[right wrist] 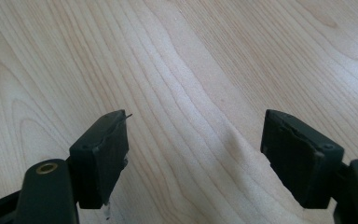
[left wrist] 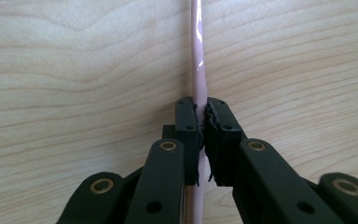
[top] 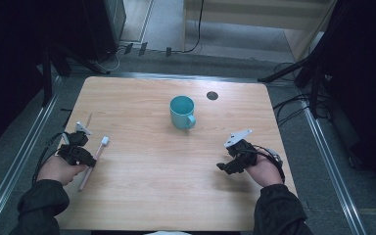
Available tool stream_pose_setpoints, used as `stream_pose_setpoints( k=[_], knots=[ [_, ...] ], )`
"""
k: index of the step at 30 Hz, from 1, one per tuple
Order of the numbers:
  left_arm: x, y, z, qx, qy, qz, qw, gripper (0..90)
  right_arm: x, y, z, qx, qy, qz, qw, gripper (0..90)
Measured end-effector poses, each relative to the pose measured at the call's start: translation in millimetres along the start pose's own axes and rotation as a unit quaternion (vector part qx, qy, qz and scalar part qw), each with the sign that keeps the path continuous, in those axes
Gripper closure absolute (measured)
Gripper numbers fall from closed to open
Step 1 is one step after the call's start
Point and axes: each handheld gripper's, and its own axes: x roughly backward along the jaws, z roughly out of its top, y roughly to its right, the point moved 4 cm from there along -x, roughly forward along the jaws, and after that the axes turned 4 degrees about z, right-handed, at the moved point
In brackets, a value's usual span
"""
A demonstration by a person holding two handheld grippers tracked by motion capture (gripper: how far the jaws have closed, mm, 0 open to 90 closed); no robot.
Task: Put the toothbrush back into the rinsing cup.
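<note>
1. Left gripper [top: 84, 155]: jaws clenched on the handle of the pink toothbrush [top: 94, 162], as the left gripper view confirms [left wrist: 199, 79]. The toothbrush lies near the left edge of the table [top: 142, 196], its white head pointing far.
2. Right gripper [top: 225, 167]: jaws released and empty over bare wood at near right.
3. Risk, pivot: the grip sits well back from the head, so the thin handle may rotate between the pads on lifting.
4. Risk, slip: the handle is smooth and narrow; a fast swing could work it loose.
5. Risk, collision: the cup [top: 182, 112] stands at far centre, handle toward the near side. A low approach could tip it.
6. Edges: the left edge is close beside the left gripper; a dropped toothbrush could roll off.
7. Open room: the wood between grippers and cup is free for travel.
</note>
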Motion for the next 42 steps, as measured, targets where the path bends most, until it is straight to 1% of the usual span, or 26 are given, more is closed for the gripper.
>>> stream_pose_setpoints(
  k=[1,3,4,5,6,7,8,9,10,11,12,15,19,20,21,24,26,29,30,32,34,35,38,39,41,42],
  knots=[
    [0.7,0.8,0.4,0.002,0.005,-0.002,1.0000,84.0,0.0,0.0,-0.2,0.000,0.000,0.000,1.0000,23.0],
    [2.9,1.9,0.9,-0.004,0.008,-0.004,1.0000,84.0,0.0,-0.2,-0.5,-0.001,-0.001,0.000,1.0000,23.0],
    [3.9,2.7,1.5,-0.007,0.012,-0.004,0.9999,84.0,0.0,-0.3,-0.5,-0.001,-0.001,0.001,1.0000,23.0],
    [5.1,3.9,2.2,-0.015,0.017,-0.006,0.9997,84.0,0.0,-0.3,-0.6,0.000,-0.001,0.001,1.0000,23.0],
    [9.5,8.5,4.1,-0.020,0.030,-0.014,0.9993,84.0,-0.1,-0.4,-0.5,0.000,-0.001,0.000,1.0000,23.0],
    [11.4,10.0,5.1,-0.027,0.039,-0.010,0.9988,84.0,0.1,-0.4,-0.2,-0.001,0.001,0.001,1.0000,22.9],
    [11.4,10.0,5.1,-0.027,0.039,-0.010,0.9988,84.0,0.1,-0.4,-0.2,-0.001,0.001,0.001,1.0000,22.9],
    [13.1,11.9,6.0,-0.028,0.046,-0.014,0.9985,84.0,0.5,-0.4,0.0,-0.002,0.003,0.002,1.0000,22.6],
    [15.8,14.0,7.6,-0.032,0.054,-0.022,0.9978,84.0,0.5,-0.5,0.0,-0.003,0.004,0.002,1.0000,22.6],
    [15.8,14.0,7.6,-0.032,0.054,-0.022,0.9978,84.0,0.5,-0.4,-0.1,-0.003,0.004,0.002,1.0000,22.6],
    [17.6,15.9,8.6,-0.036,0.063,-0.028,0.9970,84.0,0.5,-0.4,-0.1,-0.003,0.004,0.002,1.0000,22.6],
    [20.6,19.2,10.7,-0.038,0.078,-0.039,0.9955,84.0,0.7,-0.3,-1.1,-0.004,0.004,0.002,1.0000,22.6],
    [23.7,23.7,13.6,-0.043,0.091,-0.055,0.9934,84.0,1.4,0.0,-1.8,-0.004,0.007,0.004,1.0000,22.6],
    [24.0,24.3,14.2,-0.045,0.094,-0.056,0.9930,84.0,1.8,-0.2,-2.1,-0.007,0.007,0.004,0.9999,22.6],
    [24.3,26.7,15.6,-0.047,0.099,-0.061,0.9921,84.0,2.1,0.0,-2.7,-0.007,0.008,0.003,0.9999,22.5],
    [25.0,28.1,16.8,-0.051,0.102,-0.065,0.9914,84.0,2.2,-0.1,-3.4,-0.007,0.007,0.004,0.9999,22.6],
    [25.5,29.6,18.4,-0.055,0.113,-0.063,0.9901,84.0,2.7,-0.4,-4.2,-0.008,0.007,0.003,0.9999,22.6],
    [27.4,30.7,21.7,-0.052,0.139,-0.062,0.9870,84.0,3.6,-0.5,-5.2,-0.009,0.008,0.002,0.9999,22.6],
    [28.9,30.6,23.1,-0.055,0.148,-0.062,0.9855,84.0,3.8,-0.2,-5.4,-0.007,0.009,0.002,0.9999,22.6],
    [30.8,31.8,25.8,-0.050,0.169,-0.064,0.9823,84.0,4.5,-0.4,-6.5,-0.009,0.009,0.000,0.9999,22.6],
    [32.5,32.7,28.0,-0.054,0.182,-0.065,0.9796,84.0,5.0,-0.6,-7.2,-0.011,0.009,0.000,0.9999,22.6],
    [32.8,33.3,28.8,-0.054,0.186,-0.067,0.9788,84.0,5.1,-0.6,-7.5,-0.010,0.009,0.000,0.9999,22.6],
    [34.5,36.3,32.6,-0.059,0.205,-0.068,0.9747,84.0,5.3,-0.4,-8.8,-0.009,0.008,0.000,0.9999,22.6],
    [35.8,36.9,33.7,-0.062,0.213,-0.066,0.9727,84.0,5.5,-0.4,-9.1,-0.010,0.008,-0.001,0.9999,22.6],
    [38.6,38.9,35.8,-0.062,0.230,-0.070,0.9688,84.0,6.1,-0.4,-9.3,-0.011,0.009,-0.001,0.9999,22.6],
    [42.7,41.2,37.7,-0.065,0.249,-0.074,0.9634,84.0,6.4,-0.5,-9.3,-0.012,0.011,-0.001,0.9999,22.6]
  ],
)
